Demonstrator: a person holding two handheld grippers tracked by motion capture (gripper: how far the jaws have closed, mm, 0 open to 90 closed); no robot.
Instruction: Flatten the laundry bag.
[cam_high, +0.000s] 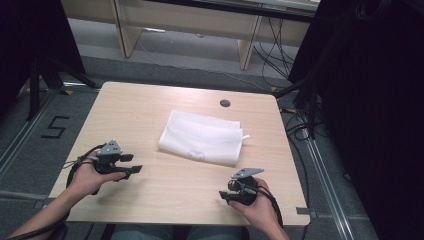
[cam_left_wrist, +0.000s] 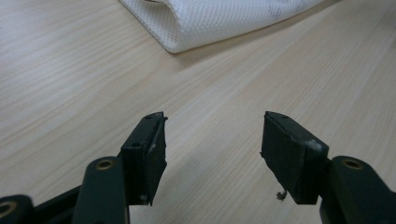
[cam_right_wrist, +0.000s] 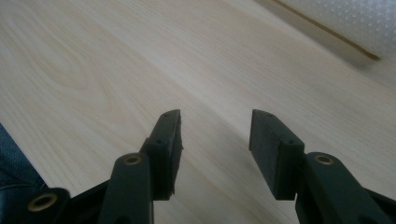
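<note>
A folded white cloth (cam_high: 201, 136) lies flat near the middle of the light wooden tabletop (cam_high: 150, 100), slightly toward the far side, with a small tab sticking out at its right edge. Nothing rests on it and nothing touches it.

The person's left hand (cam_high: 89, 179) holds the left claw (cam_high: 132, 163) low over the near left part of the tabletop, its jaws pointing to the right, toward the cloth's near left corner. The jaws stand released, with bare wood between them. In the left gripper view the left claw (cam_left_wrist: 212, 140) gapes over the wood grain, and the rounded folded edge of the cloth (cam_left_wrist: 205, 23) lies ahead of it, apart from the pads.

The right hand (cam_high: 257, 207) holds the right claw (cam_high: 225, 196) near the front right edge of the tabletop, just short of the cloth's near right corner. It too is released and grasps nothing. In the right gripper view the right claw (cam_right_wrist: 215, 135) opens over empty wood, and a corner of the cloth (cam_right_wrist: 355, 21) shows at the upper right, well clear of the jaws.

A small dark round hole (cam_high: 225, 103) sits in the tabletop beyond the cloth. Black cables trail from both claws toward the person.
</note>
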